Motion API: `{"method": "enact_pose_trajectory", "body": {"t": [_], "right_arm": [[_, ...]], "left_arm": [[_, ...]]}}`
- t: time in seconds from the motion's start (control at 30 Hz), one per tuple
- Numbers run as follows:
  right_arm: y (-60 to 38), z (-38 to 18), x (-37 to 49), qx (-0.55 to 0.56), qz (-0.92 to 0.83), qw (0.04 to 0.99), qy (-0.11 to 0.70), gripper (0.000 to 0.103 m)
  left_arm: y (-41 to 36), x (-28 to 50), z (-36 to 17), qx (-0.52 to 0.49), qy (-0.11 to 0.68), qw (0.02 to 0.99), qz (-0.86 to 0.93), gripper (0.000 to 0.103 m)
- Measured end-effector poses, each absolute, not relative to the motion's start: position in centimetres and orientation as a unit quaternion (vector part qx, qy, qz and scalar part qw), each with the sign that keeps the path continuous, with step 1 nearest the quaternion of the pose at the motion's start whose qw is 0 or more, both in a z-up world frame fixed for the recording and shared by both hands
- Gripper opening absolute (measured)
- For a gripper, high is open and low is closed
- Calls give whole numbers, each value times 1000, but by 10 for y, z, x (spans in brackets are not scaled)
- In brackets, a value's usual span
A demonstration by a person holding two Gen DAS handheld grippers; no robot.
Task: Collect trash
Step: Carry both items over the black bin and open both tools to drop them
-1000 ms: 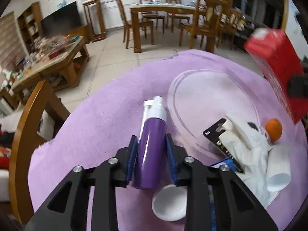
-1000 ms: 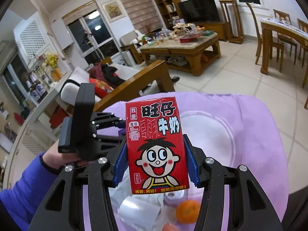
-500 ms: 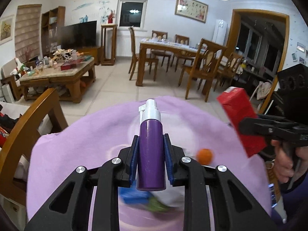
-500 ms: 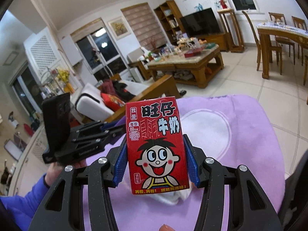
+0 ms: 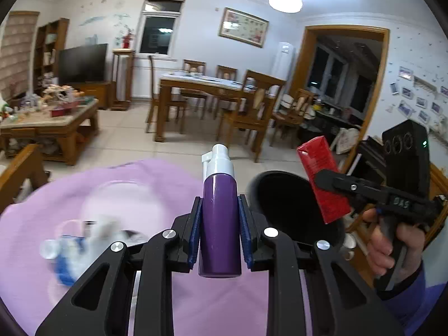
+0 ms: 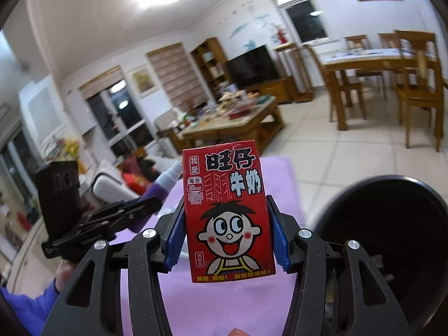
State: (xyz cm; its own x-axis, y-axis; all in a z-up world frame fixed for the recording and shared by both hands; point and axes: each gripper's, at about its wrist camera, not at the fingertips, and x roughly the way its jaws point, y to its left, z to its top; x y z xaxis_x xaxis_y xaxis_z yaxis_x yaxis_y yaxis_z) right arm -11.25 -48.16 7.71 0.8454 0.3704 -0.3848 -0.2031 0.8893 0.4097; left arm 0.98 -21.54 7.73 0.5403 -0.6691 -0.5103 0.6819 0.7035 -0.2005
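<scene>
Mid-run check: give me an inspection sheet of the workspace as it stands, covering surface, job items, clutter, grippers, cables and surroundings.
Surface: purple cloth over the table, with a faint ring mark.
Job's things: purple spray bottle and red milk carton are both lifted off the cloth; black bin stands open at the table's right side.
Clutter: blurred white and blue litter lies on the cloth.
Grippers: left gripper shut on the spray bottle; right gripper shut on the milk carton, beside the bin's mouth.
Cables: nothing seen.
Surroundings: dining table with chairs, cluttered coffee table, television, tiled floor.
</scene>
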Motion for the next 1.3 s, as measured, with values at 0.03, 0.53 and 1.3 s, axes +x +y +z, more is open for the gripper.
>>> {"method": "enact_pose_trajectory", "body": {"t": [0.03, 0.53, 1.3], "right_arm": [[-498, 74, -122, 188, 140, 945, 229, 52], [-644, -2, -178, 282, 18, 929, 240, 52], [-649, -39, -161, 304, -23, 915, 264, 73]], "left_arm": [[-228, 7, 76, 9, 286, 874, -392, 24], [-374, -1, 21, 16, 347, 813, -467, 24], [-381, -14, 6, 22, 369, 812, -451, 70]]}}
